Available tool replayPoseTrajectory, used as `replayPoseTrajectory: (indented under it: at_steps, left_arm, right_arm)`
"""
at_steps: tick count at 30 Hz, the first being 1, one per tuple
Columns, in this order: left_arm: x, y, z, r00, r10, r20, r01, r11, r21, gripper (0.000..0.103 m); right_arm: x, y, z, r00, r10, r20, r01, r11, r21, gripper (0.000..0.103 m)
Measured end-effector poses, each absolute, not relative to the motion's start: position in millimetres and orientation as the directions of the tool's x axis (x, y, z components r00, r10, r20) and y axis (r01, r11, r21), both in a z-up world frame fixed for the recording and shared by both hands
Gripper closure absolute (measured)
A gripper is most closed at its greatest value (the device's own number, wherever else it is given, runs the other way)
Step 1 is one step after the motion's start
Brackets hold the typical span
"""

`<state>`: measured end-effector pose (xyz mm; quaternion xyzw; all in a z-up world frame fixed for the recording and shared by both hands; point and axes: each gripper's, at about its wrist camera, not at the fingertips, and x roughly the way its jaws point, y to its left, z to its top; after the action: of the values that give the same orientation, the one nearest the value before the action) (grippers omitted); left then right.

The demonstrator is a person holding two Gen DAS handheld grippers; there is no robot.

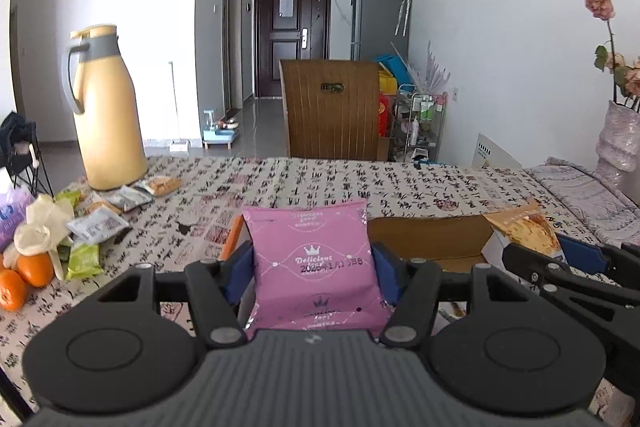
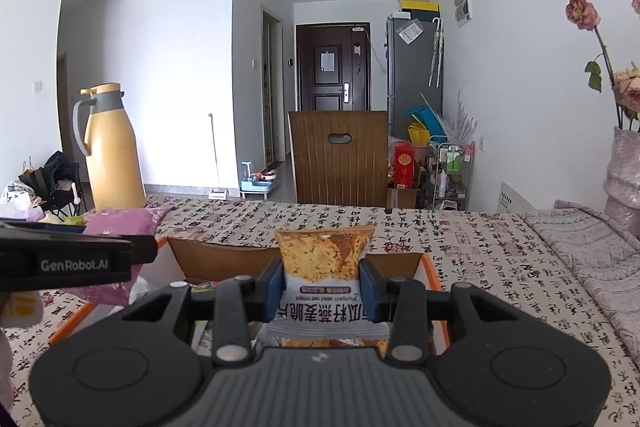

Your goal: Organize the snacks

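Yellow thermos jug [image 1: 108, 111], oranges [image 1: 24, 277], vase [image 1: 618, 137]

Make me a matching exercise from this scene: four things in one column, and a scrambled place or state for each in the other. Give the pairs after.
1. pink snack packet
2. oat crisps packet
3. thermos jug
4. oranges

a. standing at the table's far left
b. clamped in the right gripper
c. lying at the table's left edge
d. clamped in the left gripper

Pairs: 1-d, 2-b, 3-a, 4-c
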<state>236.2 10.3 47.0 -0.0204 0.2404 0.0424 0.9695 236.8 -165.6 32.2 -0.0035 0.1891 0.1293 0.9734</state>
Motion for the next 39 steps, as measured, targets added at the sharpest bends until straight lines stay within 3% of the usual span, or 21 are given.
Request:
replayPoseTrajectory:
  at_steps: [9,11,12,14,16,17,19,22,39]
  left_arm:
    - [245.6,20.6,27.8,0.868,0.052,-0.494,-0.092,0.994,-0.057,0.040]
    - [245.2,21.3,27.6,0.871,0.052,-0.489,-0.091,0.994,-0.057,0.035]
    - [243.9,22.0,28.1,0.874,0.051,-0.484,-0.091,0.994,-0.061,0.026]
    - [241.0,22.5,30.4,0.881,0.058,-0.469,-0.102,0.993,-0.067,0.013]
    - [237.1,23.1,33.3,0.888,0.078,-0.453,-0.120,0.991,-0.065,0.001]
    - [235.4,23.5,34.9,0.892,0.084,-0.444,-0.125,0.990,-0.065,0.000]
    - [232.7,23.6,37.8,0.897,0.083,-0.435,-0.124,0.990,-0.065,0.000]
    - [230.2,23.5,41.8,0.901,0.085,-0.426,-0.123,0.990,-0.063,0.000]
    - [147.6,20.1,60.4,0.925,0.075,-0.373,-0.091,0.996,-0.024,0.000]
  right_arm:
    - [249.4,-170.1,11.4,0.866,0.288,-0.409,-0.274,0.957,0.095,0.061]
    - [249.3,-172.2,9.0,0.864,0.290,-0.411,-0.271,0.957,0.105,0.061]
    - [249.9,-172.5,9.3,0.864,0.291,-0.411,-0.271,0.956,0.109,0.060]
    - [249.3,-175.0,10.7,0.865,0.294,-0.407,-0.268,0.956,0.121,0.050]
    - [248.5,-178.7,12.5,0.871,0.291,-0.395,-0.260,0.957,0.129,0.032]
    - [247.3,-180.1,13.4,0.874,0.291,-0.390,-0.259,0.957,0.134,0.028]
    - [245.9,-182.9,15.5,0.879,0.291,-0.377,-0.255,0.956,0.145,0.011]
    - [243.3,-185.4,18.2,0.885,0.289,-0.364,-0.251,0.956,0.148,0.000]
    - [174.0,-191.7,34.0,0.888,0.284,-0.361,-0.249,0.958,0.139,0.000]
